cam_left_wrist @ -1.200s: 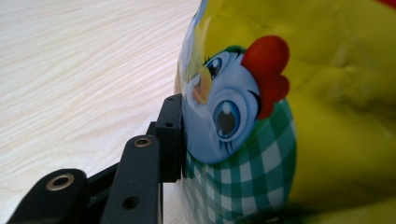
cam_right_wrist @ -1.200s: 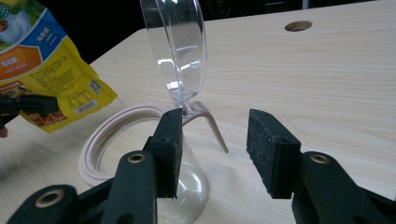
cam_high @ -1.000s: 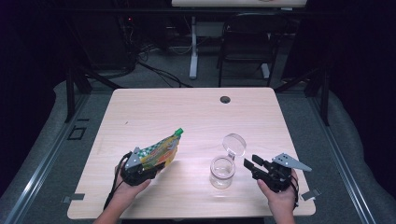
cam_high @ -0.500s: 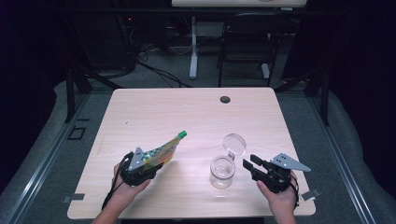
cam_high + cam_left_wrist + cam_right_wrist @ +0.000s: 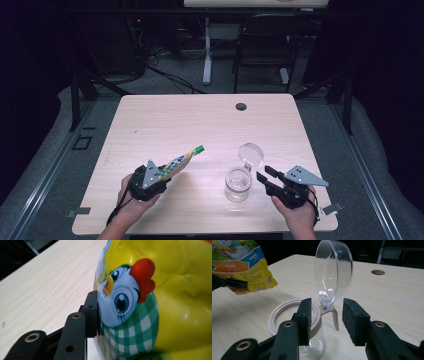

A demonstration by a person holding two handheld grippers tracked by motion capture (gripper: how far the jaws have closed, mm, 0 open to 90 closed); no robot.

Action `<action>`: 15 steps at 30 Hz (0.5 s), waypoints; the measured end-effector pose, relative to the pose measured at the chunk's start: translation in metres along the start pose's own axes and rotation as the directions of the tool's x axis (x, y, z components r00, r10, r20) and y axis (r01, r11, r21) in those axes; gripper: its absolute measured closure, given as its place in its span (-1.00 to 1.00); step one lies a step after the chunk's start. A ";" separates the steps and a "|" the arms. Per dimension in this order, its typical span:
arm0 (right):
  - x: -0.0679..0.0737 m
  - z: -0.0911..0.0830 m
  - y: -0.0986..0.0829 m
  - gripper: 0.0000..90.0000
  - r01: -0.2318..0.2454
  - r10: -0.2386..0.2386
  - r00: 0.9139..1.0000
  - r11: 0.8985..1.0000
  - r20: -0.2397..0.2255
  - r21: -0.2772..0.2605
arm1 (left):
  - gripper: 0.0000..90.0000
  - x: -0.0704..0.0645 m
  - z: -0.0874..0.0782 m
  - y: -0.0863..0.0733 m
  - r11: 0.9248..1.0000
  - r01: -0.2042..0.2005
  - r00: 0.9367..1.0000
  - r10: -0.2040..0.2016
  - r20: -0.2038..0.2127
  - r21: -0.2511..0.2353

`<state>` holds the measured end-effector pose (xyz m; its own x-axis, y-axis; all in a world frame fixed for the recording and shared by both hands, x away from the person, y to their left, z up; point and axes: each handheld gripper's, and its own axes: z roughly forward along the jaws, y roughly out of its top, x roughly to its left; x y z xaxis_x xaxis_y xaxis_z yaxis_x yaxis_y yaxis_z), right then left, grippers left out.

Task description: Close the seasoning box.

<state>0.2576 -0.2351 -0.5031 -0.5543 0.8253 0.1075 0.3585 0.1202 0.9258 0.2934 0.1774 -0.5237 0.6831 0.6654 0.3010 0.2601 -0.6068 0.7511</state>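
On the desk (image 5: 200, 120), the left claw (image 5: 159, 176) sits at about 7 o'clock, pinching a yellow snack pouch (image 5: 181, 161) that slants up toward 2 o'clock, its green tip lifted clear of the wood. In the left gripper view the pouch (image 5: 155, 300) bulges close to the lens with a cartoon chicken printed on it; one black jaw presses its left side, while the other jaw is hidden behind the bag and the pouch's upper and right parts are cut off by the frame.

The right claw (image 5: 265, 177) rests at about 5 o'clock, jaws spread and holding nothing, just beside a clear jar (image 5: 238, 184) whose hinged lid (image 5: 250, 154) stands flipped up. In the right gripper view the jar (image 5: 294, 322) lies partly behind the left jaw, its base cut off, and the transparent lid (image 5: 334, 275) rises between the jaws.
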 end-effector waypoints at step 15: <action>0.008 -0.007 0.019 0.49 0.064 -0.064 0.998 0.998 0.010 0.021 | 0.39 -0.012 0.001 0.011 0.994 -0.112 0.993 0.112 -0.028 0.017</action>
<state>0.2543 -0.2304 -0.4824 -0.5682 0.8217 0.0445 0.3385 0.1842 0.9227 0.2886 0.1619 -0.5199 0.6884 0.6050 0.4001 0.1935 -0.6849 0.7025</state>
